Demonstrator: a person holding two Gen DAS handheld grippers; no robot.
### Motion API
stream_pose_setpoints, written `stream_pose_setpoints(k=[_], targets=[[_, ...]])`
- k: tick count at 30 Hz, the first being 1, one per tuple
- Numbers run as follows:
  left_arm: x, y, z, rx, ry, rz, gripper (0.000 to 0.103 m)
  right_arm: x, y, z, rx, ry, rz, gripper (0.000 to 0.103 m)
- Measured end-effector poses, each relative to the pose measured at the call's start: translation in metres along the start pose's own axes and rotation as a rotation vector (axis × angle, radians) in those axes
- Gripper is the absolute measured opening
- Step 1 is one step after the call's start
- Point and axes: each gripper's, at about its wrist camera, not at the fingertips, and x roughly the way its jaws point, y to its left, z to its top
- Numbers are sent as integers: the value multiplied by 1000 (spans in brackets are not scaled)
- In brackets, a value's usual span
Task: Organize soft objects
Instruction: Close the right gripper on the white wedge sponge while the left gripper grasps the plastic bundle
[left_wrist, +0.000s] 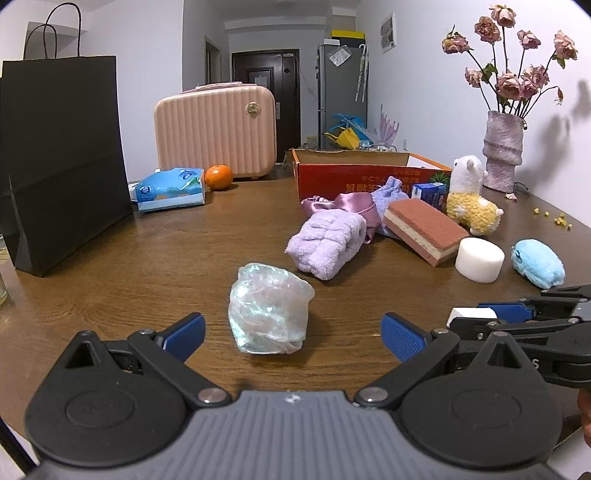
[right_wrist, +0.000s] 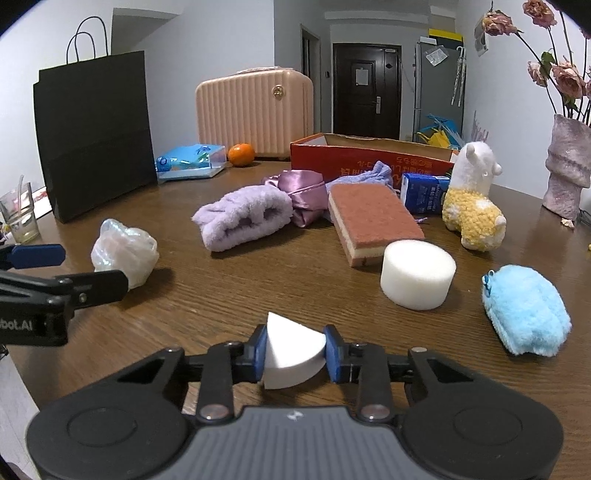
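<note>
We hold a white foam wedge (right_wrist: 293, 350) clenched in our right gripper (right_wrist: 294, 350), low over the table's (right_wrist: 258, 280) near edge, likely bound for the red box (right_wrist: 369, 157) at the far side. Our left gripper (left_wrist: 291, 334) spreads wide, bracketing the crumpled plastic bag (left_wrist: 269, 308) without touching it.
</note>
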Motion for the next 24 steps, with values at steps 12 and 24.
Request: stream_pose_setpoints(k=[12, 24], targets=[[15, 9, 17, -1, -8, 36, 103, -4, -13, 4, 31, -34, -28, 31], [46, 21, 19, -35, 44, 75, 103, -3, -18, 5, 40, -39, -46, 31]])
